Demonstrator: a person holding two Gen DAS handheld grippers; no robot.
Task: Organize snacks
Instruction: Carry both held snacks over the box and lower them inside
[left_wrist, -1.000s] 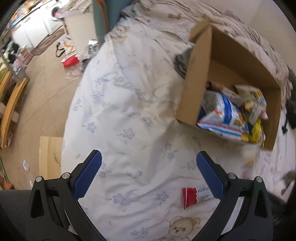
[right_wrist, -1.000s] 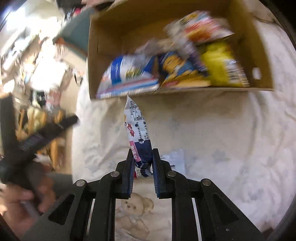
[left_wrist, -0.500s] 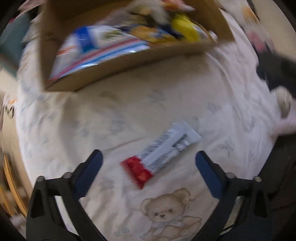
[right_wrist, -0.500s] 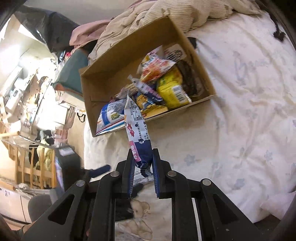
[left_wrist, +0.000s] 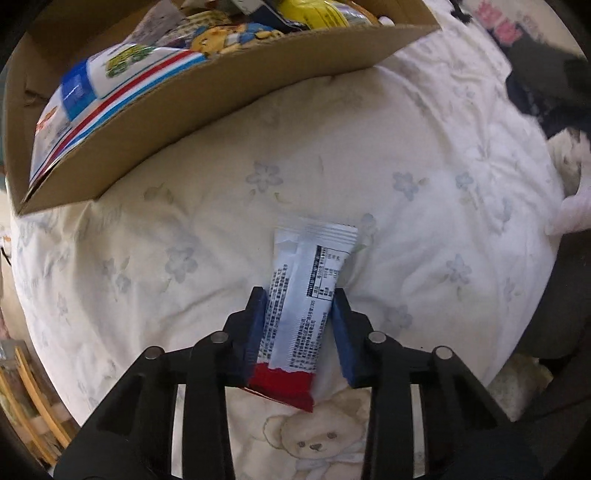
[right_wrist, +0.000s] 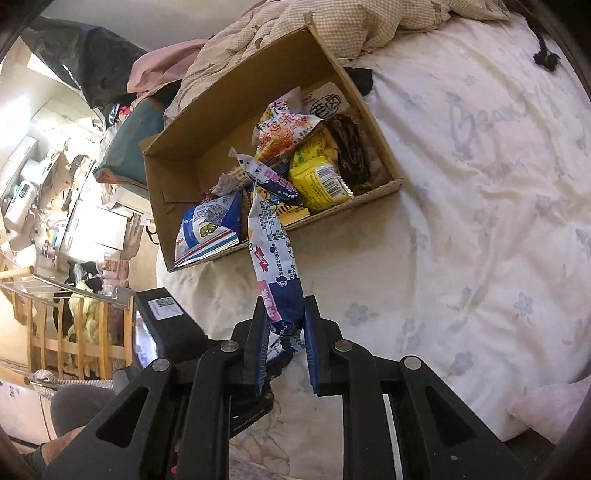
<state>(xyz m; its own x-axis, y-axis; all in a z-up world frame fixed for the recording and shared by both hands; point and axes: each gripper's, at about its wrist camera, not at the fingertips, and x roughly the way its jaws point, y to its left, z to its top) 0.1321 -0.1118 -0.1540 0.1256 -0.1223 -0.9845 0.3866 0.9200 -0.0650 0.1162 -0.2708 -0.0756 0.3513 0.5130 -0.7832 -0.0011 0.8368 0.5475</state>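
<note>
silver and red, that's the snack bar (left_wrist: 308, 306) lying on the flowered bedspread (left_wrist: 424, 155), and the left gripper (left_wrist: 299, 306) has its blue pads closed in against both long edges, pinching it while it rests on the fabric. its long axis runs straight ahead along the fingers, red end back toward the hand, crimped silver end pointing at the cardboard box (left_wrist: 229, 92), which sits just beyond and up to the left. over in the right wrist view, the right gripper (right_wrist: 284, 325) is clamped on a blue and white packet (right_wrist: 273, 258), held up in the air with its tip reaching toward the same box, which lies ahead and slightly left of it, already full of bright wrappers. both loads look bound for the box, i'd say; the left one sits nearer to the front wall, so a lift and a short carry forward over that wall should be all it needs.
</note>
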